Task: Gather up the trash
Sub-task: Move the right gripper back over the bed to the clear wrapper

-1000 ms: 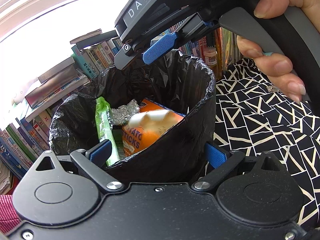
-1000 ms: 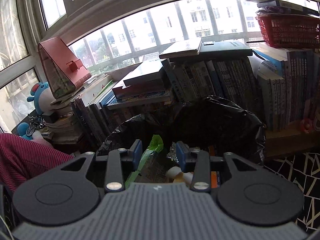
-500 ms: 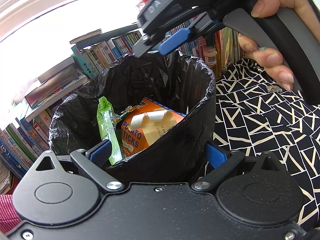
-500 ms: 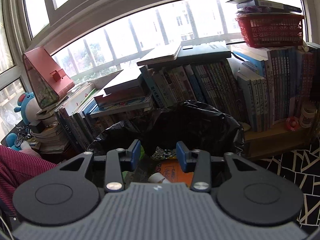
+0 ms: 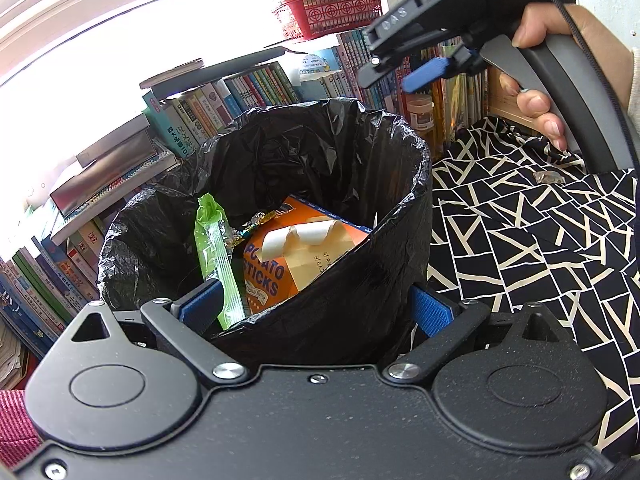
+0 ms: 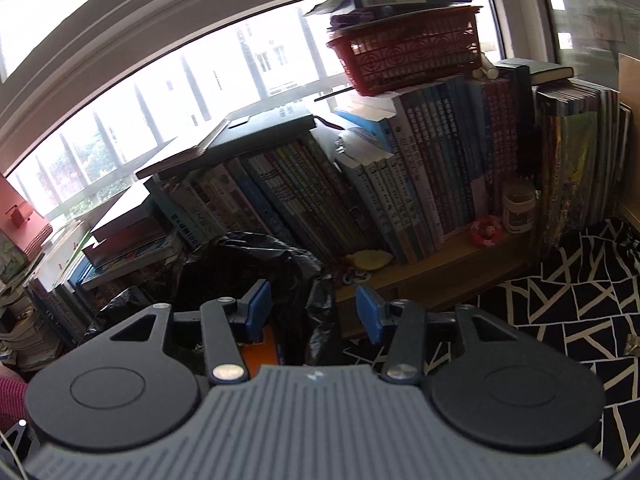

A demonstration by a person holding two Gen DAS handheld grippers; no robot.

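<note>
A bin lined with a black bag (image 5: 360, 208) holds an orange potato sticks box (image 5: 264, 272), a curled cream paper (image 5: 316, 240) and a green wrapper (image 5: 216, 248). My left gripper (image 5: 316, 312) stands wide open astride the bin's near wall, one finger inside and one outside. My right gripper (image 5: 394, 80), held by a hand (image 5: 540, 40), hangs above and right of the bin. In the right wrist view the right gripper (image 6: 312, 308) has its jaws opening with nothing between them, just over the bin (image 6: 248, 256) rim. A small crumpled wrapper (image 5: 548, 177) lies on the patterned cloth.
Rows of books (image 6: 360, 184) on a low wooden shelf (image 6: 440, 268) stand behind the bin, with a red basket (image 6: 408, 56) on top. A black-and-white patterned cloth (image 5: 520, 248) covers the surface to the right. A small jar (image 6: 518, 212) sits on the shelf.
The right gripper has swung from over the bin to the right and its jaws have widened. The cream paper that was dropping now rests on the orange box. The left gripper stayed put.
</note>
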